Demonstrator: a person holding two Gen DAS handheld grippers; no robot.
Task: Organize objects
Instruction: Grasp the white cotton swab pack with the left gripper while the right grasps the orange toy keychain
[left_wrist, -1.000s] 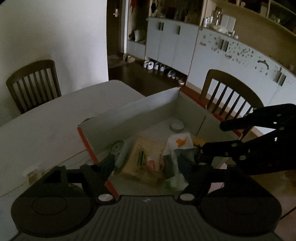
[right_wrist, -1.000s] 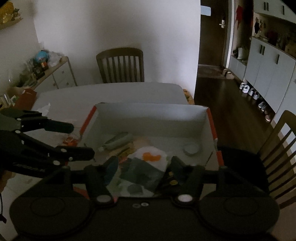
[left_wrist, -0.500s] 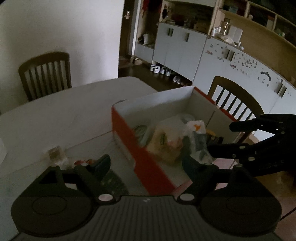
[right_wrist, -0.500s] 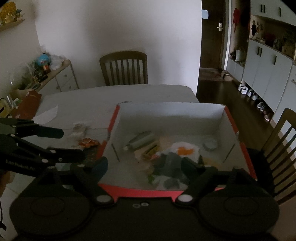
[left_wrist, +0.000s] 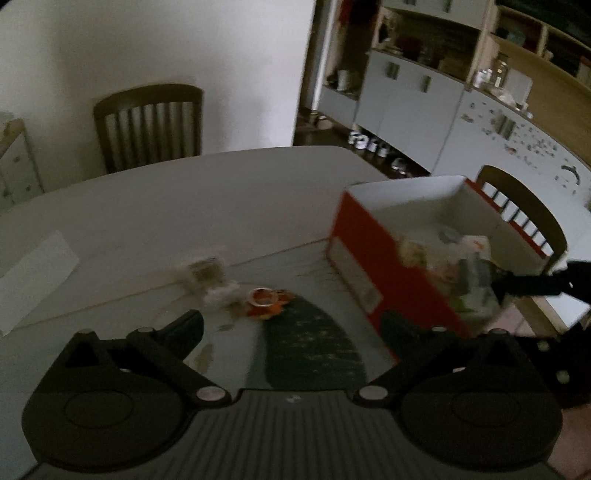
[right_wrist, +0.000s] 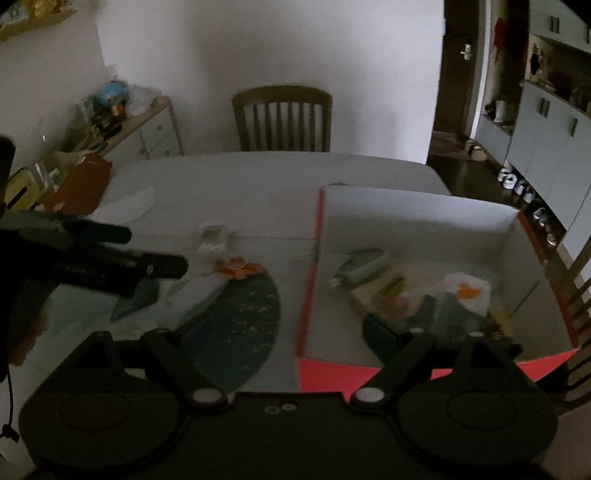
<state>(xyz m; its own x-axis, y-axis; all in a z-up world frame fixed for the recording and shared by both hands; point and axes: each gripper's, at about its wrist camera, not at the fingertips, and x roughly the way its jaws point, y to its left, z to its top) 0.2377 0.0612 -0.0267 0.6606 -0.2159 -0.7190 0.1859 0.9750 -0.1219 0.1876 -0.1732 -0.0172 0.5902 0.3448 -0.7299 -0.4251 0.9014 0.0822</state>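
On the left of the table (right_wrist: 258, 177), a white sheet (left_wrist: 33, 273) is seen lying flat near the edge, well apart from everything else. Further right, a pale crumpled wrapper (left_wrist: 207, 275) and an orange-rimmed ring (left_wrist: 263, 297) are noted close together on the glass top, at the upper tip of a dark fan-shaped mat (left_wrist: 314, 347). Bare table surface is observed behind these items as far as the far edge, where a chair (right_wrist: 282, 118) is drawn up.

The left gripper (left_wrist: 291, 325) is held above the mat, its jaws spread wide with nothing between them. In the right wrist view it is seen at the left edge, above the table beside the small items.

To the right, the box (right_wrist: 306, 295), red outside and white inside, stands on the table with its near left corner beside the mat. Inside it a bottle (right_wrist: 360, 264) lies near the left wall, with packets and a white bag (right_wrist: 467, 290) heaped toward the near right; the far half of the floor is open. The right gripper (right_wrist: 284, 334) is held over the box's near left corner, jaws spread, nothing gripped. A second chair (left_wrist: 524, 206) stands just beyond the box's right wall.
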